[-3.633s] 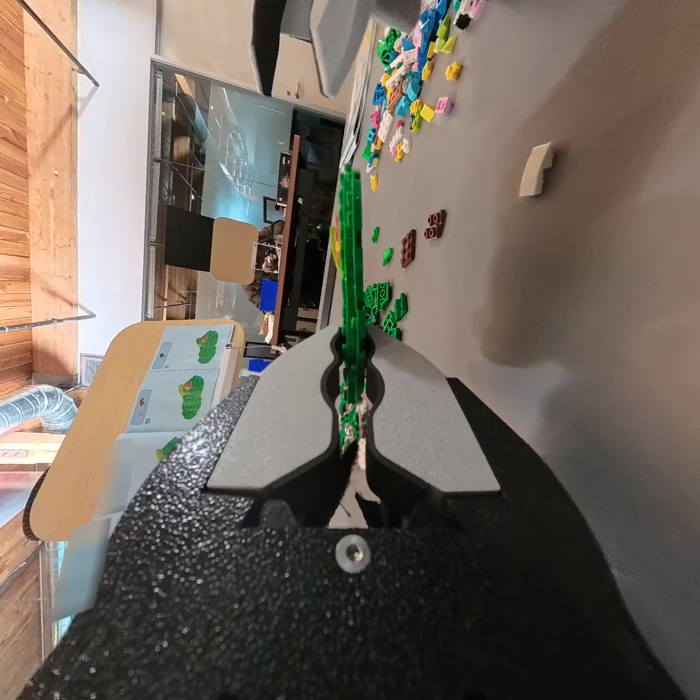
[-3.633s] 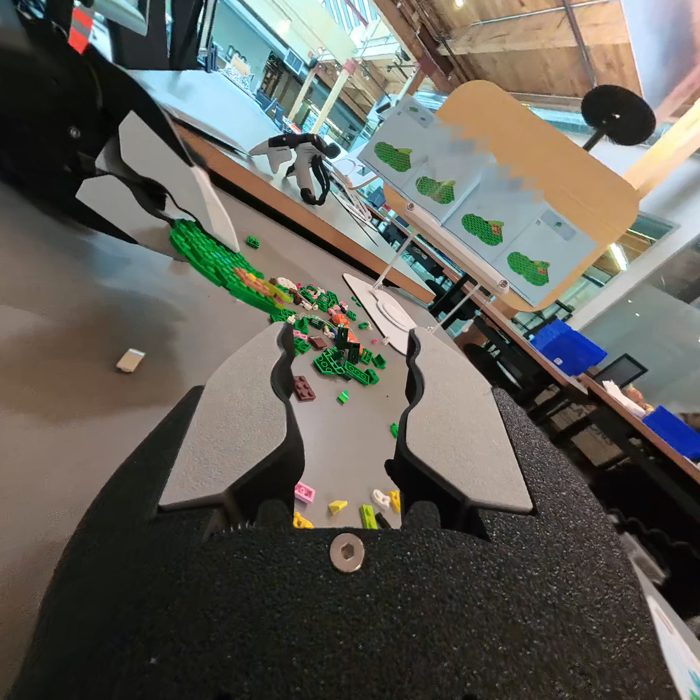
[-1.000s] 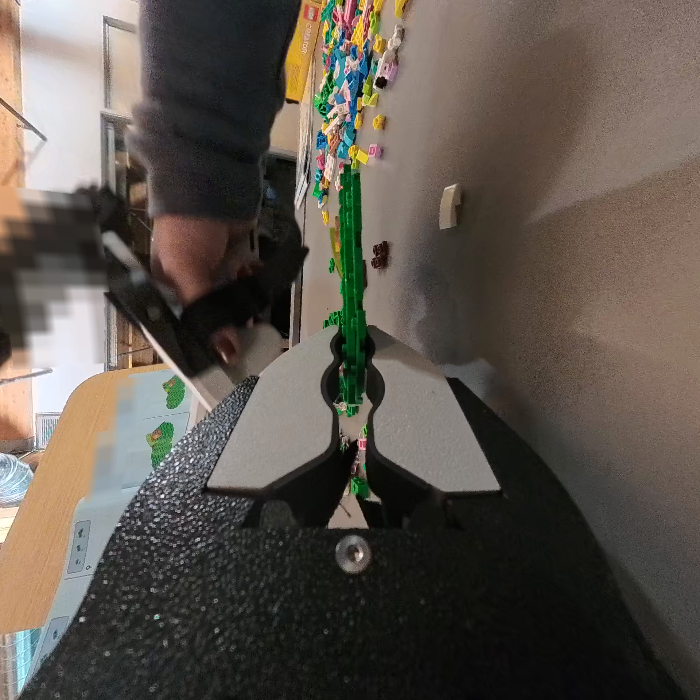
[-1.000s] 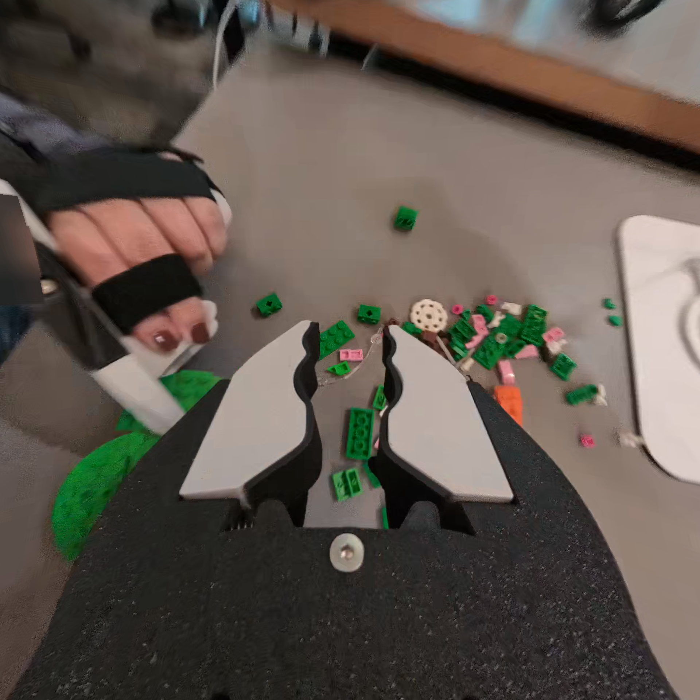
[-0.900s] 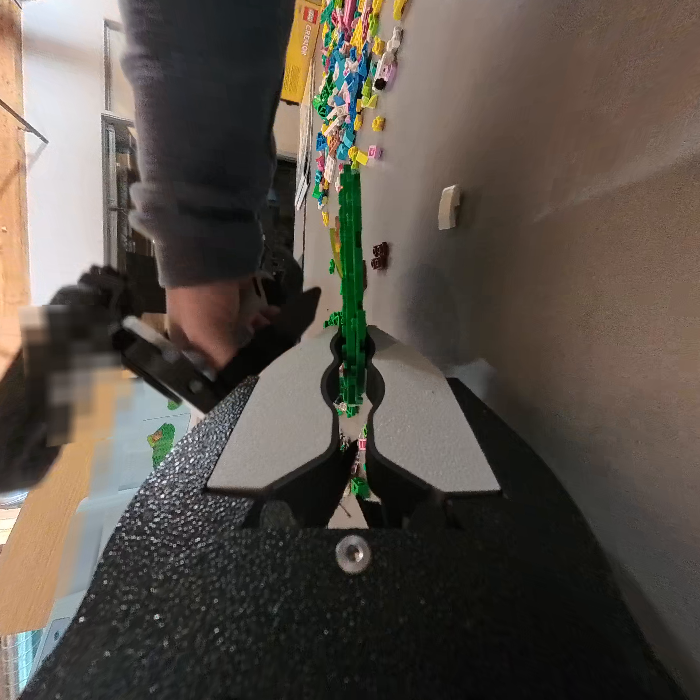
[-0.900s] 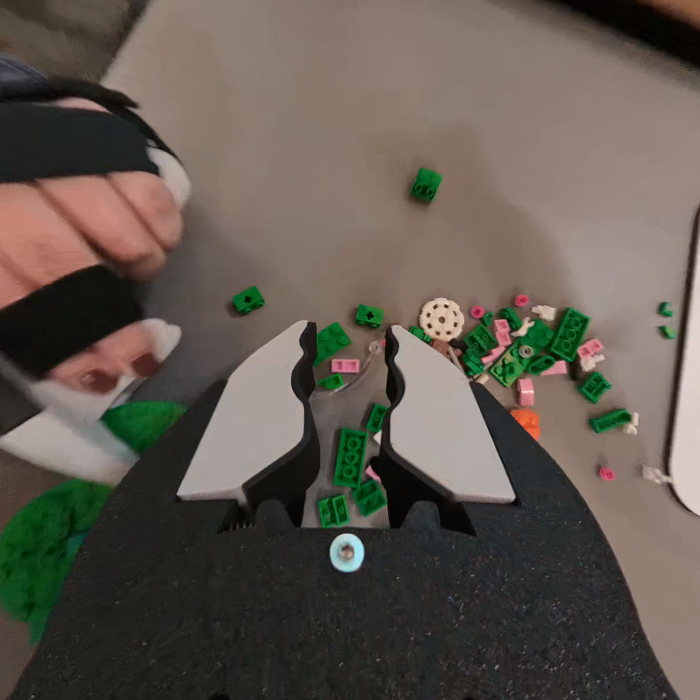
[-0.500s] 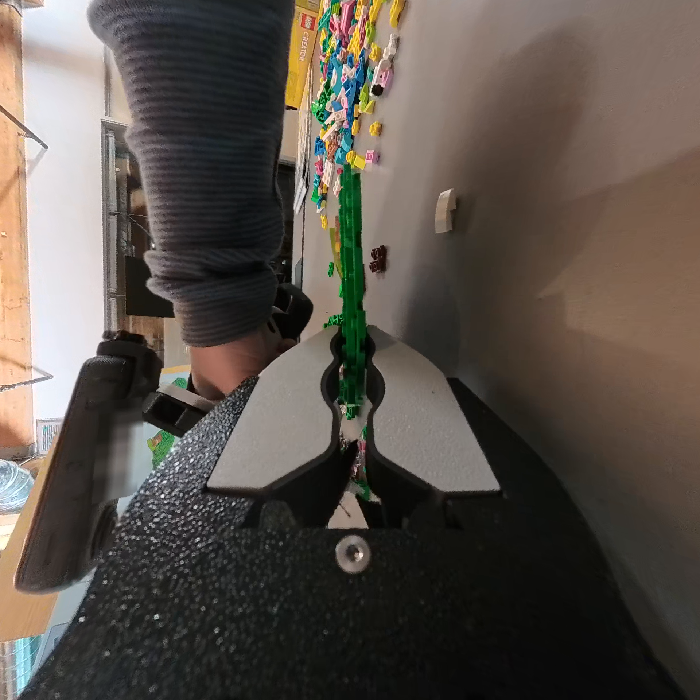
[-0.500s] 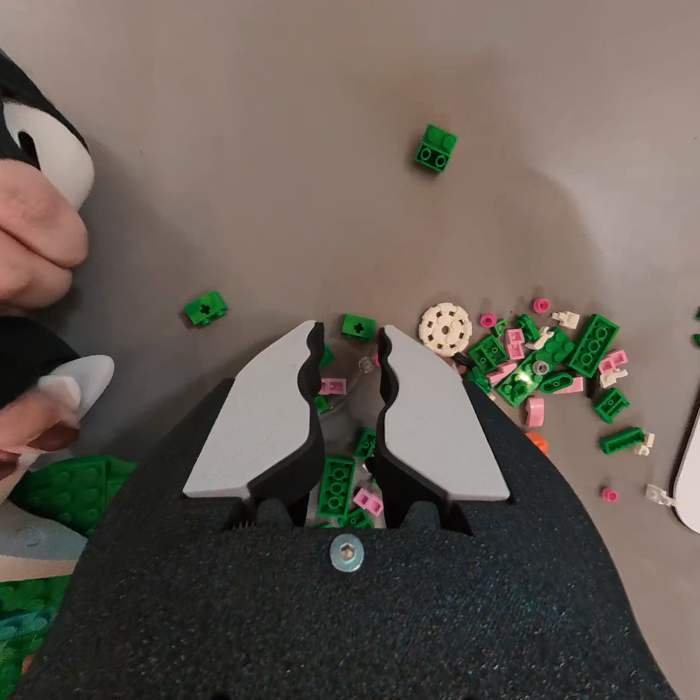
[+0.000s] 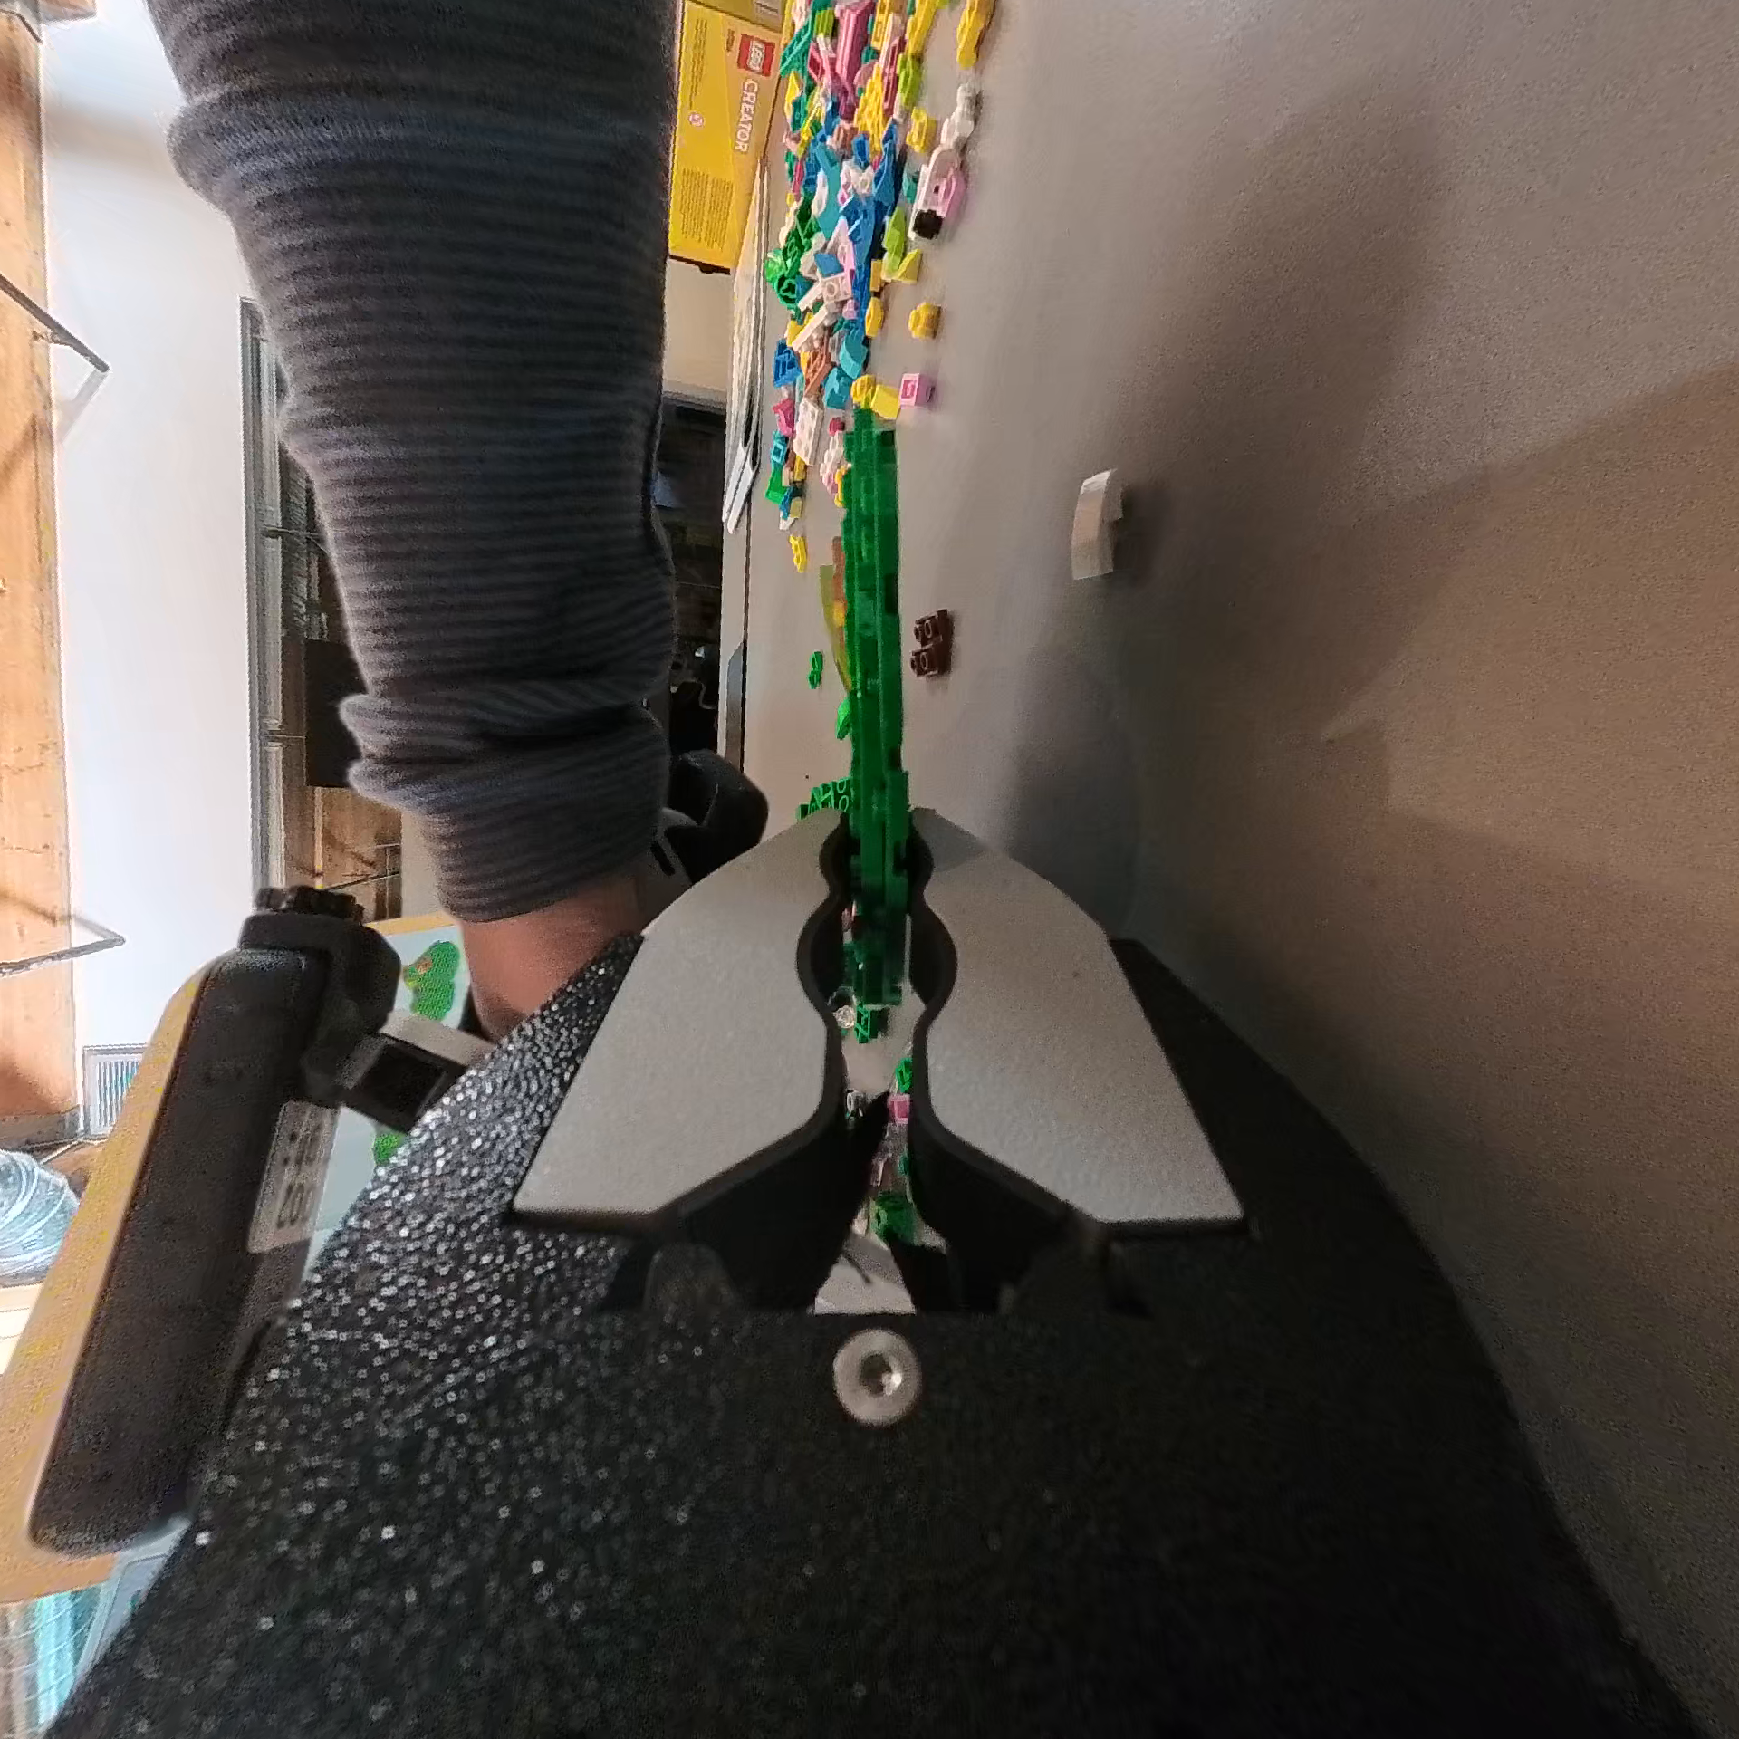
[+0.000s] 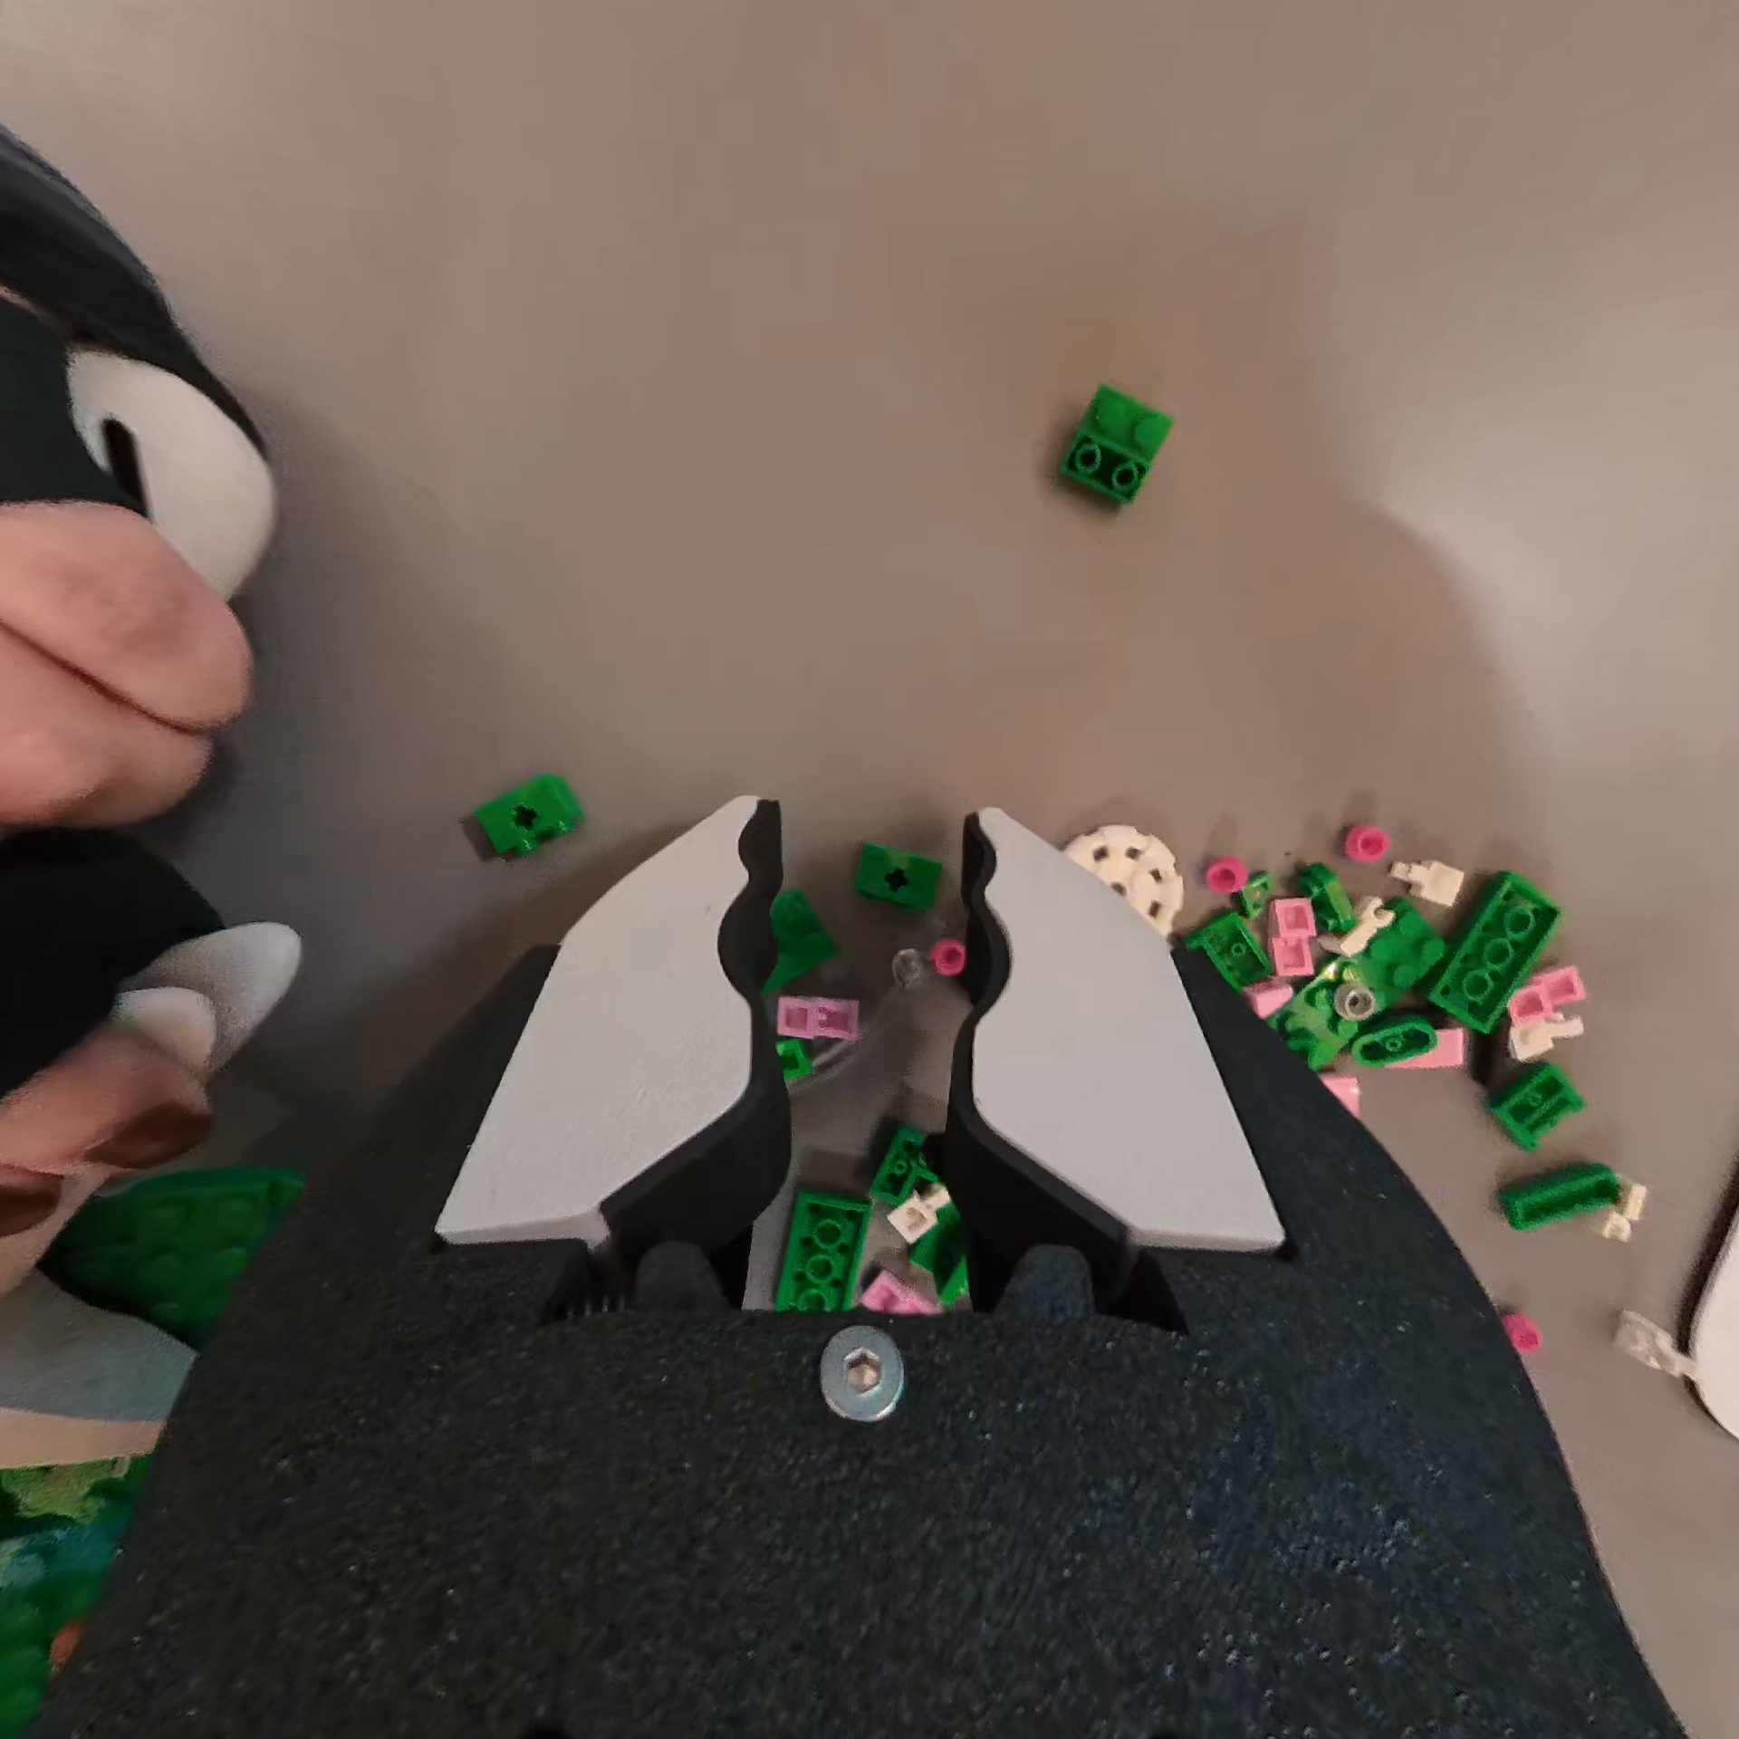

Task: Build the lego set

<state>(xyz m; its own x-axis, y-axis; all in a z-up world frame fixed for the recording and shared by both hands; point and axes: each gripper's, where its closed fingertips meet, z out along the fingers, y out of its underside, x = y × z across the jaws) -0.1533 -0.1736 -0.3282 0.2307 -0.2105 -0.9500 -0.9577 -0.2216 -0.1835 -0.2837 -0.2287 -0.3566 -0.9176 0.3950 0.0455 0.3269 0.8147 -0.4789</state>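
My left gripper (image 9: 875, 833) is shut on the green lego plate assembly (image 9: 873, 602), held edge-on so it runs straight away from the fingers beside the grey table (image 9: 1364, 659). My right gripper (image 10: 870, 814) is open and empty, pointing down over loose pieces. A small green brick (image 10: 899, 873) lies between its fingertips, with a pink plate (image 10: 817, 1018) and a long green plate (image 10: 826, 1250) farther back between the fingers. The green assembly also shows at the lower left of the right wrist view (image 10: 169, 1242), next to a person's hand (image 10: 103, 678).
A pile of green, pink and white pieces (image 10: 1383, 969) lies right of my right gripper, with a white round piece (image 10: 1129, 870) and lone green bricks (image 10: 1115, 447) (image 10: 527, 817). A colourful brick heap (image 9: 847, 216), a yellow box (image 9: 725, 132), a white curved piece (image 9: 1096, 525) and a grey sleeve (image 9: 470, 423) show in the left wrist view. The tips of one gripper are about 15 centimetres away from the tips of the other. The white round piece (image 10: 1129, 870) is closer to my right gripper, around 4 centimetres from its tips; the left tips are 20 centimetres off.
My right gripper swung down from facing the room to hover low over the loose green and pink pieces, and its jaws narrowed. My left gripper kept its hold on the green assembly.
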